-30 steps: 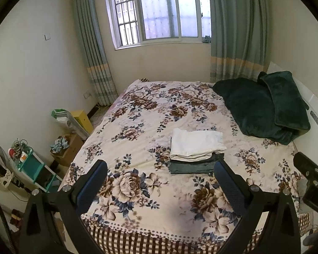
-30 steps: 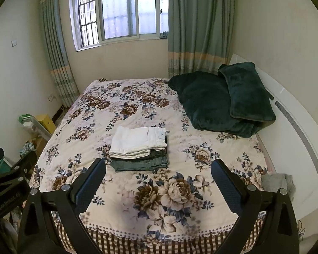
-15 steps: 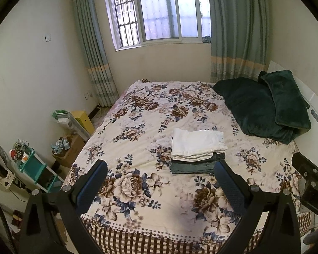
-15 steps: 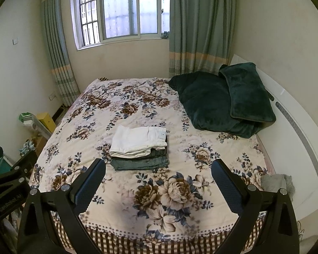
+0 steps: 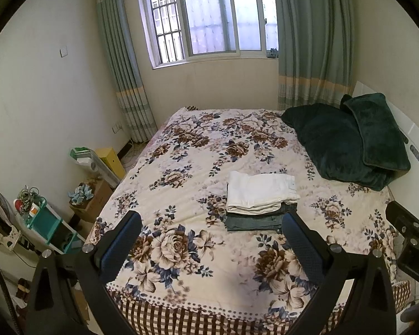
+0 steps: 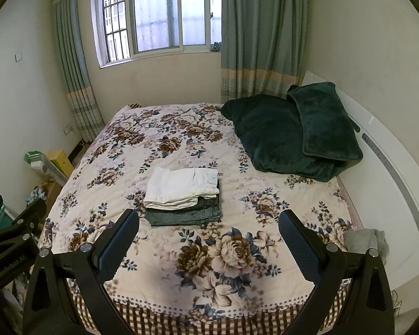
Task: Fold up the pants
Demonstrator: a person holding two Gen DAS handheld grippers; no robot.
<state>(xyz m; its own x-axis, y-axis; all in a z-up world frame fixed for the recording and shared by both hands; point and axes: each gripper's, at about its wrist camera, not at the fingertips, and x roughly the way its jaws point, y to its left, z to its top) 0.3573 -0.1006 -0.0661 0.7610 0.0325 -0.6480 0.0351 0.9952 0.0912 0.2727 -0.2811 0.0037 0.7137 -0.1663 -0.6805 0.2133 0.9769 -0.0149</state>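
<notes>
Folded white pants lie on top of folded dark grey-green pants in a neat stack at the middle of the floral bed. My left gripper is open and empty, held above the foot of the bed, well short of the stack. My right gripper is open and empty too, also above the foot of the bed, apart from the stack.
A dark green blanket and pillow lie at the head end on the right, by the white headboard. Boxes and a teal shelf stand on the floor left of the bed. A window is behind.
Both grippers have drawn back slightly from the bed; the stack looks a little farther away. Nothing was grasped or released.
</notes>
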